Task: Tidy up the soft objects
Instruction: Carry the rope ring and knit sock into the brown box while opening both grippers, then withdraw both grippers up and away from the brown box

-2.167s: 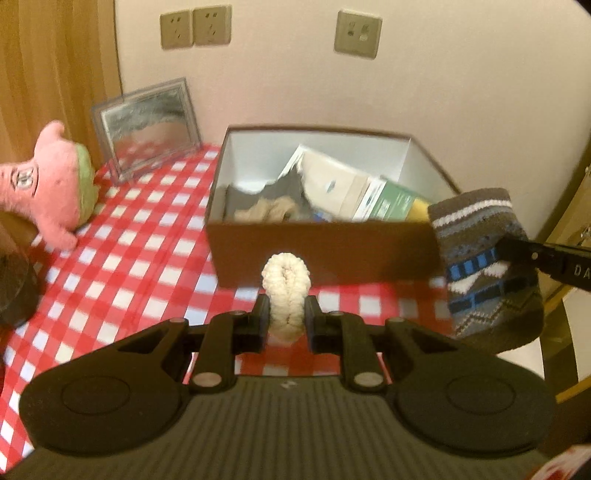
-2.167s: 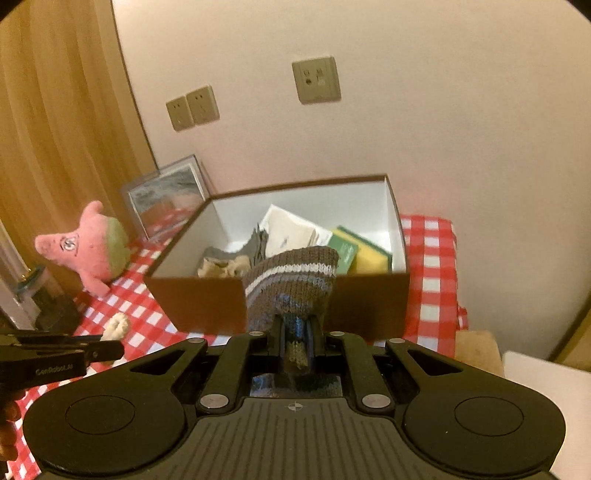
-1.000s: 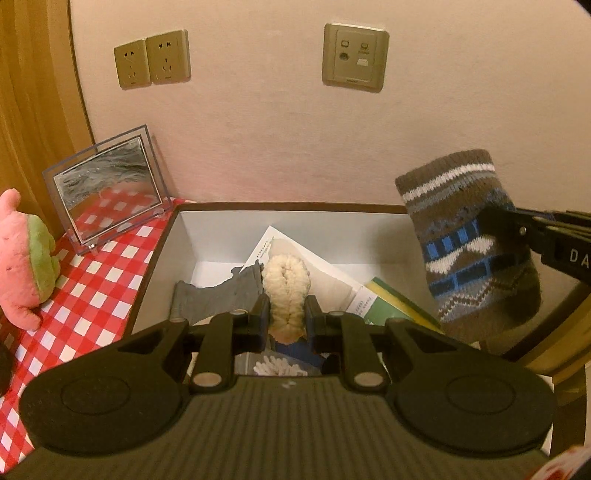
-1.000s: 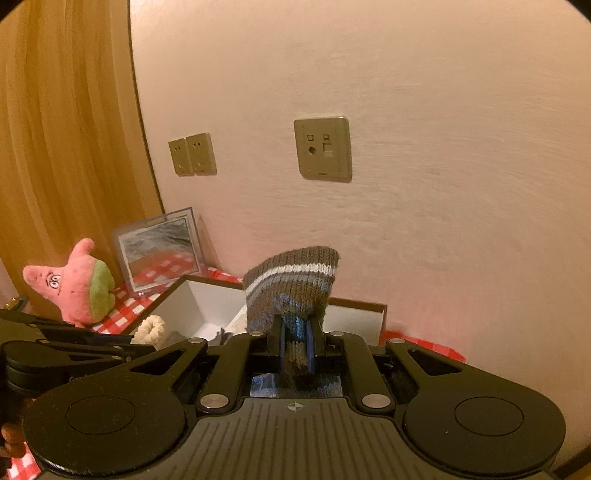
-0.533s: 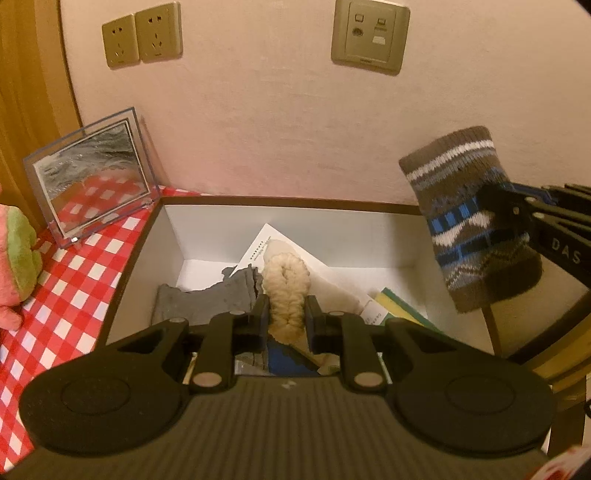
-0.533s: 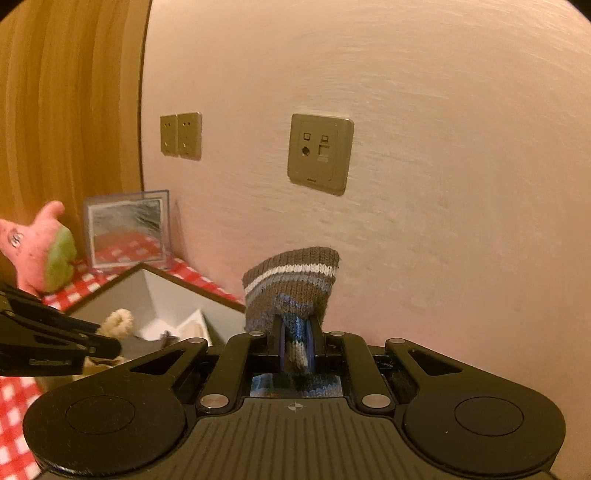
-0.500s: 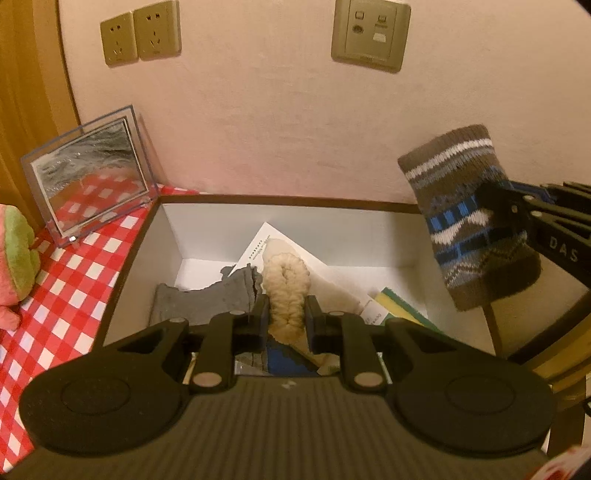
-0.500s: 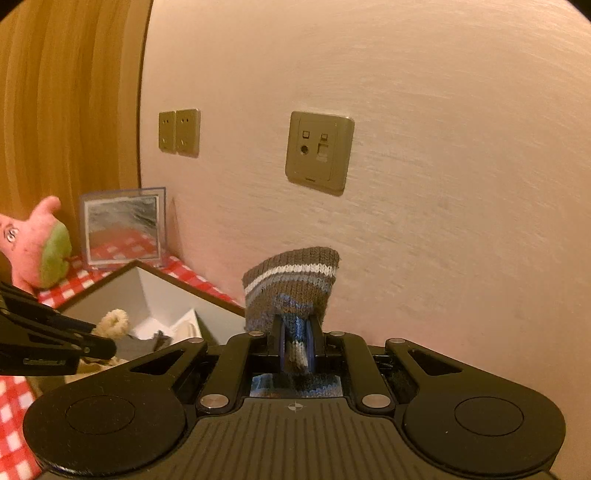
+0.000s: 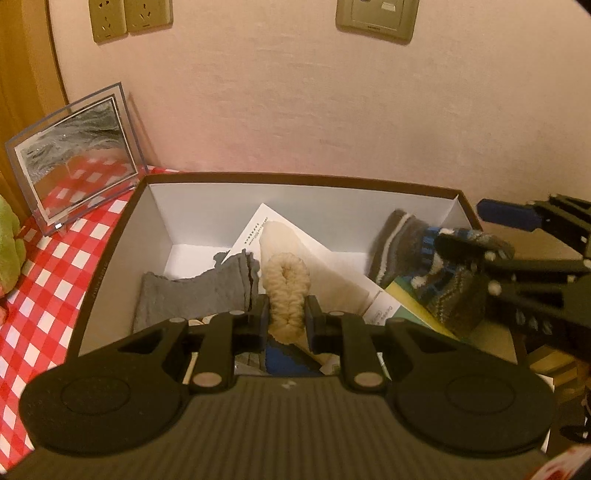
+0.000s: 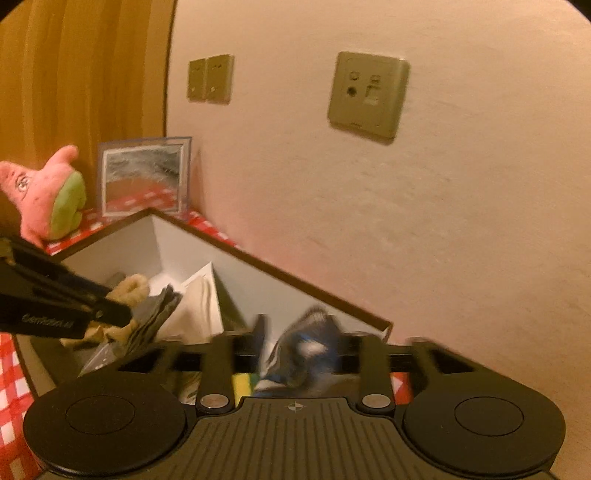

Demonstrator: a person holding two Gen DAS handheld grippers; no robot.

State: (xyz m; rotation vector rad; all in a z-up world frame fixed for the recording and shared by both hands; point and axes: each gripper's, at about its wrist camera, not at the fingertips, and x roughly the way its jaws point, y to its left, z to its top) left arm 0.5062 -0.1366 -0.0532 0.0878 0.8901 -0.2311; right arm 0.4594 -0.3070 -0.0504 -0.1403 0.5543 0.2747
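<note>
Left gripper [image 9: 286, 323]: jaws clenched on cream fuzzy sock [image 9: 286, 291], held over box [image 9: 295, 206].
Right gripper [image 10: 308, 352]: jaws spread wide, released; patterned knit sock [image 9: 424, 266] blurred between them, inside box's right end.

**Around my worktop**

A clear picture frame [image 9: 75, 155] leans against the pink wall [image 9: 332, 110] at my far left, standing on the red-checked cloth [image 9: 55, 266]. Above it I see two double sockets [image 9: 129, 16], and a grey wall plate [image 10: 367, 98] further right. A wooden panel [image 10: 81, 74] borders the wall.
</note>
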